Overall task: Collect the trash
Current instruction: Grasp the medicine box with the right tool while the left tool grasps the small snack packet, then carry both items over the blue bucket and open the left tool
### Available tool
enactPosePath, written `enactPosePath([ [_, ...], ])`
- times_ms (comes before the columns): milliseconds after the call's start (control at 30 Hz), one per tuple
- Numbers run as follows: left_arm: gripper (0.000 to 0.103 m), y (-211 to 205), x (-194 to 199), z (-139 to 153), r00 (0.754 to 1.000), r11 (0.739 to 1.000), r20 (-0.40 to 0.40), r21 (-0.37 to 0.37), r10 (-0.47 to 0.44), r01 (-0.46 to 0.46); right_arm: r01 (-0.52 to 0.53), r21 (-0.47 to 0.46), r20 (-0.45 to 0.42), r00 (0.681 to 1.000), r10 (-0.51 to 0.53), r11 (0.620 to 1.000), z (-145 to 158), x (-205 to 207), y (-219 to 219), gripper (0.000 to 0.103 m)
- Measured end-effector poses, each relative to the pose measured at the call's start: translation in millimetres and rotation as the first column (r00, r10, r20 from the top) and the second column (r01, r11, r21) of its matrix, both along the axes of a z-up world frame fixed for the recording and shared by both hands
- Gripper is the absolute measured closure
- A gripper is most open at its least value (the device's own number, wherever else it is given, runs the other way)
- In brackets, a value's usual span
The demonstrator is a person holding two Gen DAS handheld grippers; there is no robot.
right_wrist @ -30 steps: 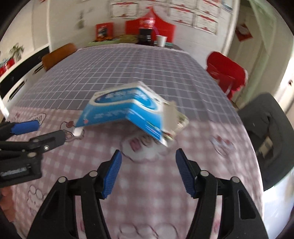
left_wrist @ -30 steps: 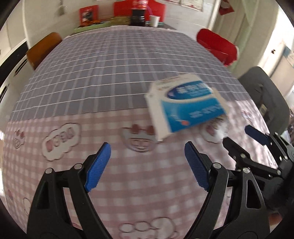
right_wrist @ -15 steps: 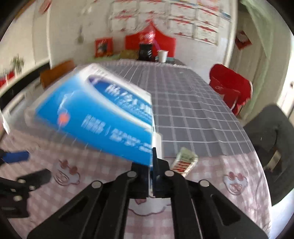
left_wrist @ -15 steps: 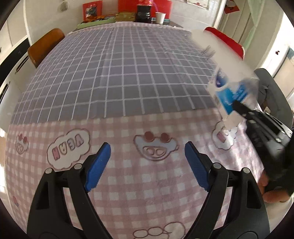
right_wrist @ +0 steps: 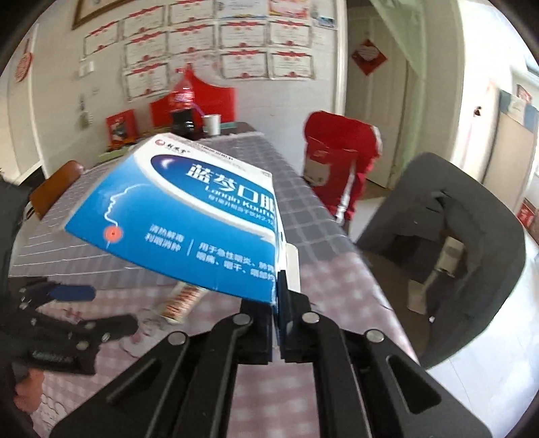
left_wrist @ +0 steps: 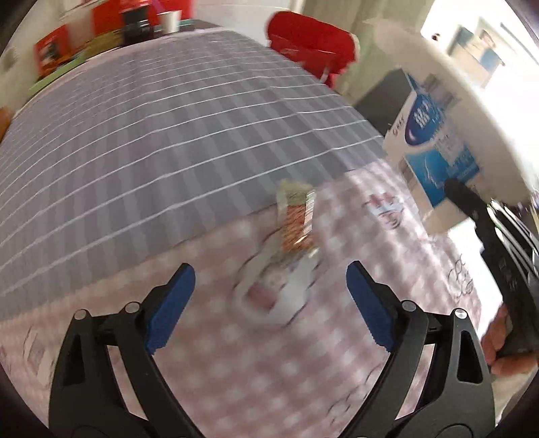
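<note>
Right gripper (right_wrist: 278,296) fingers clenched on box (right_wrist: 188,215) edge (airborne); left gripper (left_wrist: 269,303) fingers opening, empty, above wrapper (left_wrist: 296,219).

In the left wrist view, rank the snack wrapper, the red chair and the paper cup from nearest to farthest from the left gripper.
1. Snack wrapper, on the pink cloth just ahead of the left gripper.
2. Red chair, beside the table's right edge.
3. Paper cup, at the table's far end.

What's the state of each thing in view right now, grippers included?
right gripper: shut on the box's edge flap
blue and white box: lifted off the table, tilted
left gripper: jaws opening, nothing between them
snack wrapper: lying flat on the tablecloth, untouched
paper cup: upright at the far end
</note>
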State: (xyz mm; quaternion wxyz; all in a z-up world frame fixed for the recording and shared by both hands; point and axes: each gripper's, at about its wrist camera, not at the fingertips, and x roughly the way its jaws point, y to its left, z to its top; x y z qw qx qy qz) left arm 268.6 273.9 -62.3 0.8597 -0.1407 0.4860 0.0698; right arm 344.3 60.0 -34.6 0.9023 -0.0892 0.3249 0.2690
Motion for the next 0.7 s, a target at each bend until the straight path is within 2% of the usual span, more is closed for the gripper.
enactPosePath([
  [133, 0.014, -14, 37, -21, 0.999, 0.996, -0.05, 0.092, -0.009, 0.014, 0.019, 0.004, -0.043, 0.999, -0.019, 1.0, -4, 7, -25, 0.1],
  [233, 0.016, -5, 54, -40, 0.992, 0.992, -0.114, 0.118, 0.051, -0.038, 0.026, 0.009, -0.036, 0.999, -0.026, 1.0, 3, 5, -43, 0.1],
  [267, 0.021, -5, 56, -41, 0.994, 0.989, -0.091, 0.137, 0.061, -0.048, 0.028, 0.013, -0.034, 0.999, -0.028, 1.0, 6, 3, -48, 0.1],
  [300, 0.039, -5, 56, -39, 0.995, 0.988, -0.079, 0.148, 0.059, -0.047, 0.033, 0.016, -0.031, 0.999, -0.032, 0.999, 8, 2, -54, 0.1],
  [333, 0.069, -5, 56, -37, 0.996, 0.988, -0.074, 0.147, 0.054, -0.042, 0.04, 0.012, -0.021, 0.999, -0.04, 0.999, 11, 0, -58, 0.1],
  [367, 0.075, -4, 57, -36, 0.995, 0.987, -0.076, 0.152, 0.064, -0.051, 0.052, 0.003, -0.003, 0.999, -0.052, 0.999, 13, -2, -63, 0.1],
  [400, 0.077, -3, 58, -35, 0.993, 0.989, -0.092, 0.137, 0.072, -0.059, 0.06, -0.004, 0.004, 0.998, -0.06, 0.998, 15, -2, -67, 0.1],
  [433, 0.085, -2, 59, -34, 0.993, 0.993, -0.095, 0.103, 0.063, -0.054, 0.068, -0.004, 0.002, 0.998, -0.068, 0.998, 16, -2, -71, 0.1],
  [467, 0.086, -2, 59, -32, 0.995, 0.995, -0.089, 0.09, 0.054, -0.046, 0.074, 0.002, -0.004, 0.997, -0.074, 0.997, 17, -2, -76, 0.1],
  [567, 0.09, -15, 55, -27, 0.996, 0.992, -0.075, 0.117, 0.043, -0.034, 0.096, -0.006, -0.001, 0.995, -0.096, 0.995, 15, -5, -89, 0.1],
  [600, 0.094, -20, 55, -27, 0.997, 0.993, -0.071, 0.117, 0.032, -0.024, 0.101, -0.006, -0.005, 0.995, -0.101, 0.995, 13, -5, -92, 0.1],
  [700, 0.095, -41, 55, -24, 0.998, 0.993, -0.065, 0.12, 0.006, 0.001, 0.129, 0.0, -0.025, 0.991, -0.129, 0.992, 8, -8, -111, 0.1],
])
